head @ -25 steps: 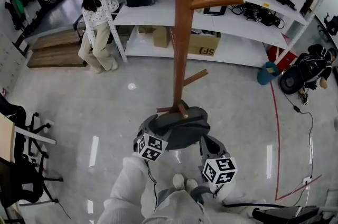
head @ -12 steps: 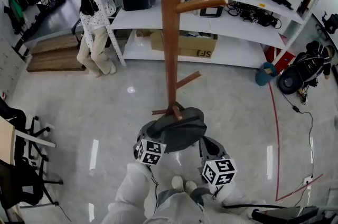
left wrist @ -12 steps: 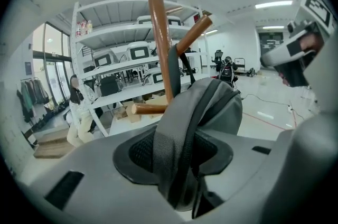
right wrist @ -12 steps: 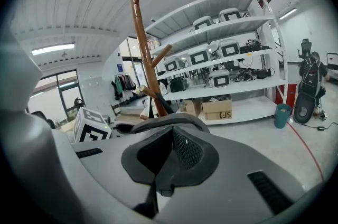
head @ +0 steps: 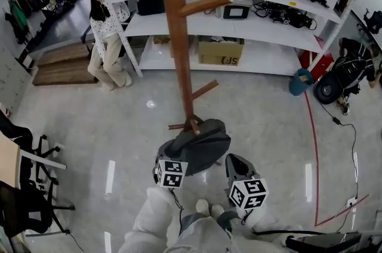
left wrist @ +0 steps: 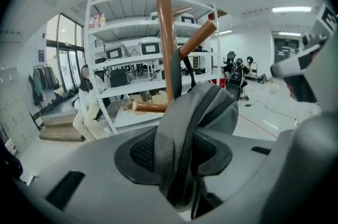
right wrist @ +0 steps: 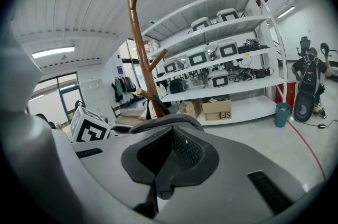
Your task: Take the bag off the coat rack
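Observation:
A dark grey bag hangs from a low peg of the brown wooden coat rack. My left gripper is at the bag's left side. Its jaws have just been closing, and a grey woven strap of the bag now sits pinched between the pads. My right gripper touches the bag's lower right edge. Its jaws stand nearly together on a dark fold of the bag, and the bag's rim curves across their tips.
White shelving with machines and a cardboard box stands behind the rack. A person stands at the shelving's left end. Office chairs are at the left, and a blue bin and a black backpack at the right.
The head view has swung, so the rack's pole now sits further left. The bag has tilted and bunched up toward the peg. The left gripper's marker cube has rolled slightly; the right gripper stays put.

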The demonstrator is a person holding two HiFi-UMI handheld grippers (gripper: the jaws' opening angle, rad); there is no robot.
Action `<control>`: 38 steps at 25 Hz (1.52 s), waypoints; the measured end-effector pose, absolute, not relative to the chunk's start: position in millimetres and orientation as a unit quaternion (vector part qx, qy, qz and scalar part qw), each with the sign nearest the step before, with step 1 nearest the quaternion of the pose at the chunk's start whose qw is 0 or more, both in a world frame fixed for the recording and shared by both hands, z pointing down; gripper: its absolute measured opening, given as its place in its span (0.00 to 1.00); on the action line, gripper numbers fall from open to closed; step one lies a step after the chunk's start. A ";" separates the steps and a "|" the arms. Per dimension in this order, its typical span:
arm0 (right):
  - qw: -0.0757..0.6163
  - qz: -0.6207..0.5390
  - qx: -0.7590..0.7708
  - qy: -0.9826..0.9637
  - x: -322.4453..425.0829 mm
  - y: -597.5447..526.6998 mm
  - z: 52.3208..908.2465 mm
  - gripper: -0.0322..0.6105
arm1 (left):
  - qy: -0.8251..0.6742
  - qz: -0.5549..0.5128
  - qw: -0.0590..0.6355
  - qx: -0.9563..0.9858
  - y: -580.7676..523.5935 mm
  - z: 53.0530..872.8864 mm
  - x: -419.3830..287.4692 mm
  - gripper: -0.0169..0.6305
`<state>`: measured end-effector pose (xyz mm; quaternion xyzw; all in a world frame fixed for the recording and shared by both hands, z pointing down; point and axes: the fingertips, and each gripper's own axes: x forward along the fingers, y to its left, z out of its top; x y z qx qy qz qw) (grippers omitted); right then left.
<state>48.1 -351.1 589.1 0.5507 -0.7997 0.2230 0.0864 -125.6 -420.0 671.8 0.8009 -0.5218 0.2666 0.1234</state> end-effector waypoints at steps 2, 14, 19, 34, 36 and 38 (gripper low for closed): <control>0.084 0.223 0.549 -0.801 50.2 -350.8 588.3 0.07 | -0.526 0.265 0.129 0.798 -417.0 668.3 -124.9 0.24; 0.068 0.219 0.528 -0.818 53.4 -354.0 577.1 0.07 | -0.553 0.234 0.144 0.786 -396.6 629.4 -122.2 0.22; 0.061 0.213 0.518 -0.826 53.4 -351.9 572.4 0.07 | -0.568 0.206 0.146 0.783 -387.7 608.0 -119.5 0.22; 0.048 0.200 0.492 -0.846 68.3 -318.6 553.7 0.07 | -0.600 0.173 0.163 0.764 -331.9 576.0 -97.0 0.22; 0.047 0.201 0.488 -0.848 70.0 -310.8 552.6 0.07 | -0.605 0.173 0.166 0.759 -319.4 574.5 -93.4 0.22; 0.047 0.204 0.483 -0.850 70.9 -302.3 553.8 0.07 | -0.609 0.173 0.171 0.755 -305.9 574.9 -90.5 0.22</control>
